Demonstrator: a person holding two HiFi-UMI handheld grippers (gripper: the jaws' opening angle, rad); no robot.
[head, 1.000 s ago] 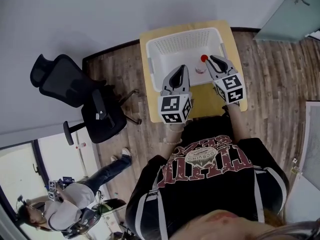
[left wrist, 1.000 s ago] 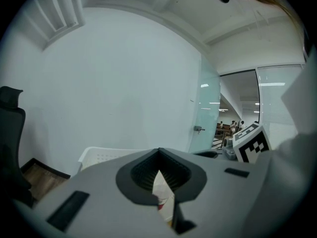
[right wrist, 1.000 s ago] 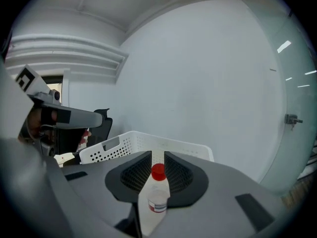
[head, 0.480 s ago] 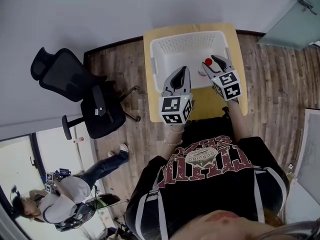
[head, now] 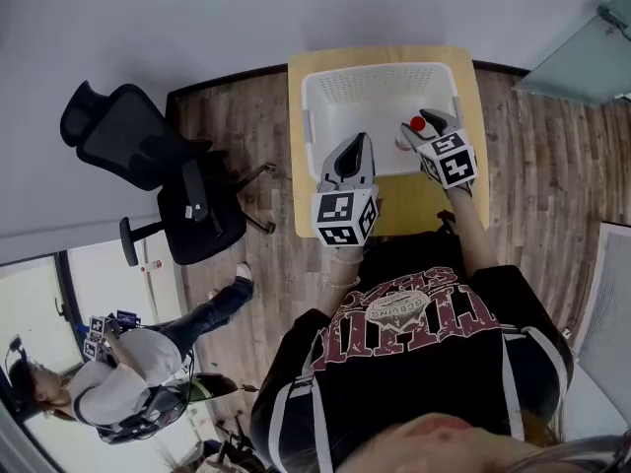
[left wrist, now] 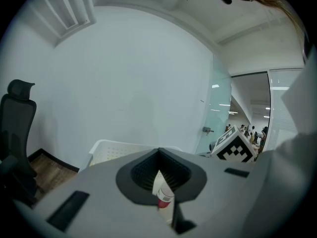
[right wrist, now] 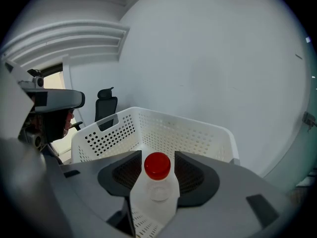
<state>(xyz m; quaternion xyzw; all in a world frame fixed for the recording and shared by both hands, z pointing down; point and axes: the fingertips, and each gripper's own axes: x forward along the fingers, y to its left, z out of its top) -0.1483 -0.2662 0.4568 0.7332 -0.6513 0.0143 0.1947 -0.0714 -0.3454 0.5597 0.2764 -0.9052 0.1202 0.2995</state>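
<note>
We log: the basket (right wrist: 198, 135) has come beneath the right gripper (head: 424, 127), which pinches a red-capped bottle (right wrist: 157, 192); the left gripper (head: 356, 146) clamps a red-banded white item (left wrist: 163, 198).

My right gripper (head: 430, 134), clamped on the red-capped bottle (right wrist: 157, 182), now sits farther over the white basket (right wrist: 198, 133), pitched downward.

tongs (head: 355, 144) (head: 423, 124) 2 | bottle (right wrist: 158, 165) (left wrist: 162, 196) 2 | basket (head: 380, 69) 1 | table (head: 422, 208) 1 | chair (head: 148, 161) 1
</note>
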